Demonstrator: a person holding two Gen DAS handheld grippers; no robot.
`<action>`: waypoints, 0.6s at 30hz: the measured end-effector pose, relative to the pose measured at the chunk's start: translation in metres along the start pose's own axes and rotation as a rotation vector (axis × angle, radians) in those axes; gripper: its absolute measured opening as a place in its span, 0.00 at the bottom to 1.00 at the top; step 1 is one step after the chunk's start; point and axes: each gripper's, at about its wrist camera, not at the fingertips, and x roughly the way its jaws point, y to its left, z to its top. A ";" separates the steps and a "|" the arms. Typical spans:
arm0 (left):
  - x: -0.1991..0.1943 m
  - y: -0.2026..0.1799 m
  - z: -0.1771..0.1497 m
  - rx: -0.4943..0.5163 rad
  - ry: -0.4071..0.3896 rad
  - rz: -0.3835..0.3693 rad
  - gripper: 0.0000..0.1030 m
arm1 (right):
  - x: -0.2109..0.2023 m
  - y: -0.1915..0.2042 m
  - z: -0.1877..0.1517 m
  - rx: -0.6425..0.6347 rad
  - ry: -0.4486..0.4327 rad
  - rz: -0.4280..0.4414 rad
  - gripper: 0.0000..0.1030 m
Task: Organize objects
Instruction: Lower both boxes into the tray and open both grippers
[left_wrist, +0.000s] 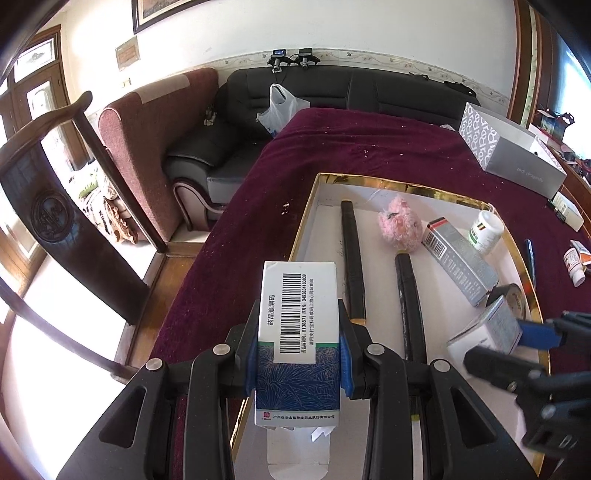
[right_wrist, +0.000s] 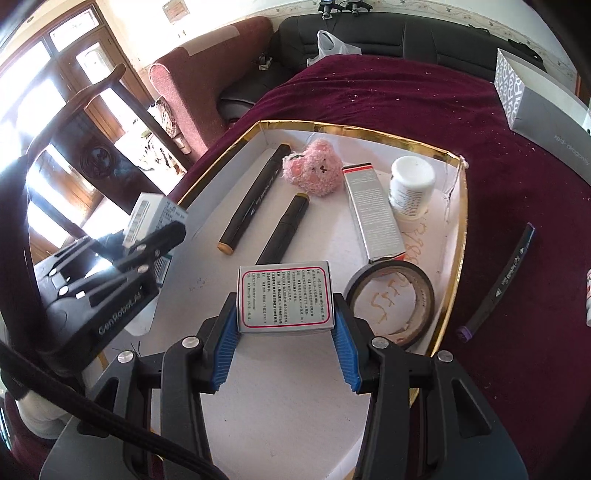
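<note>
**Both grippers carry boxes over the tray**

Left gripper (left_wrist: 301, 350) is clamped on a blue-and-white box (left_wrist: 297, 328), its end flap hanging open, above the tray's (left_wrist: 406, 183) near-left corner. Over in the right gripper (right_wrist: 286, 325), a grey box (right_wrist: 285, 297) is pinched between the blue pads, above the tray floor just beside the tape roll (right_wrist: 391, 306). Inside already: two markers (right_wrist: 255, 195), a pink plush (right_wrist: 314, 171), a long grey carton (right_wrist: 373, 214), a white bottle (right_wrist: 410, 188). Another marker (right_wrist: 498, 284) lies outside, on the maroon cloth (right_wrist: 406, 92).

pink plush toy (right_wrist: 314, 171); maroon cloth (right_wrist: 517, 192); gold-rimmed tray (right_wrist: 369, 131)
</note>
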 end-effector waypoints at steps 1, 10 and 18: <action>0.002 -0.001 0.002 0.002 0.001 0.000 0.28 | 0.003 0.001 0.000 -0.001 0.004 0.000 0.45; 0.013 -0.003 0.018 0.023 0.051 -0.013 0.28 | 0.020 -0.001 0.001 -0.003 0.025 -0.027 0.45; 0.020 -0.009 0.029 0.040 0.092 -0.005 0.28 | 0.024 -0.004 0.001 0.012 0.030 -0.021 0.45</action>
